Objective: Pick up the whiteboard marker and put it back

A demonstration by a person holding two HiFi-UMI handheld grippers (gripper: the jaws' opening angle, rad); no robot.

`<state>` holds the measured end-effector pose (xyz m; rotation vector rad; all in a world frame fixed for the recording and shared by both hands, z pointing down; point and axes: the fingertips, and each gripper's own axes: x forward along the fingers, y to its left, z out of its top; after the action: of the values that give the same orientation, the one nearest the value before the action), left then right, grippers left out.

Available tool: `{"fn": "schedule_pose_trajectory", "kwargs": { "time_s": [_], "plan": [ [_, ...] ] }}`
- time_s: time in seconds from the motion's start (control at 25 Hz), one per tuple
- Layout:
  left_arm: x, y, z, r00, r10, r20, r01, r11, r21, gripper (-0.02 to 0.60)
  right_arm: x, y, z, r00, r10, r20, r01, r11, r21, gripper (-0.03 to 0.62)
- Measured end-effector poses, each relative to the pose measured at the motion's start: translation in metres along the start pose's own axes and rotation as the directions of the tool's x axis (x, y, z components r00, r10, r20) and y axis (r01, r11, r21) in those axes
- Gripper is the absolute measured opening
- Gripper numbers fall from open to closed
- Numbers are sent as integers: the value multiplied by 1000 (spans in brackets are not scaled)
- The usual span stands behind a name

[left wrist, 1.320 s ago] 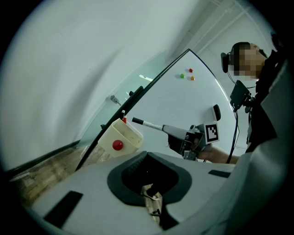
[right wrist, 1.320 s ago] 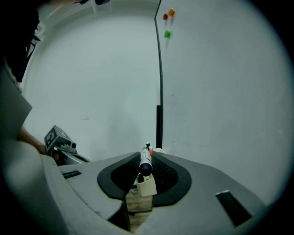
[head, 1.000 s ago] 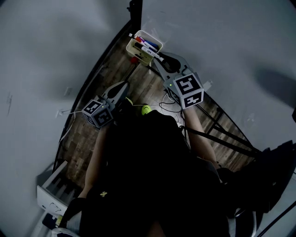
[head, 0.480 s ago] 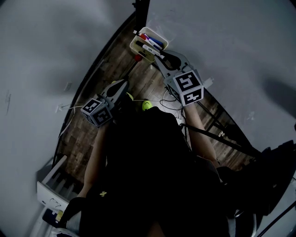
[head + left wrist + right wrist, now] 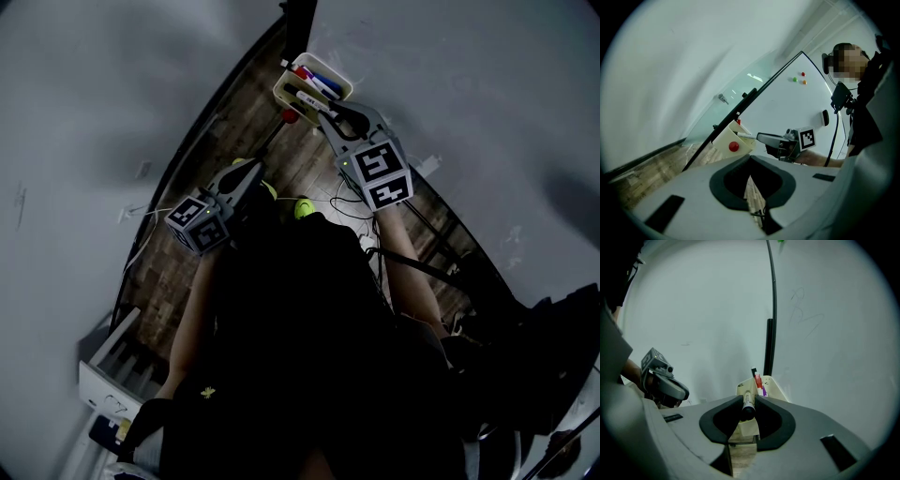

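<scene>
Left claw [image 5: 750,177] clenched, empty, above wood floor [image 5: 234,131]. Right claw [image 5: 749,399] grasped white whiteboard marker with black cap [image 5: 748,411]. Marker tip was over cream plastic pen tray [image 5: 774,389] just beyond. Tray held red and blue markers [image 5: 317,82], sat against whiteboard [image 5: 825,333].
</scene>
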<state>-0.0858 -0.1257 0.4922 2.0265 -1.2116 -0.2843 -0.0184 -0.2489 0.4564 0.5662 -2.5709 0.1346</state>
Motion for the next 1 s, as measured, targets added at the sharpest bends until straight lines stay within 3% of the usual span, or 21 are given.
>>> {"fn": "schedule_pose_trajectory", "kwargs": {
  "time_s": [1.0],
  "plan": [
    [-3, 3, 11, 1000, 5, -11, -5, 1000, 6, 15, 33, 10, -10, 999, 37, -37, -38, 999, -18, 75]
  ]
}}
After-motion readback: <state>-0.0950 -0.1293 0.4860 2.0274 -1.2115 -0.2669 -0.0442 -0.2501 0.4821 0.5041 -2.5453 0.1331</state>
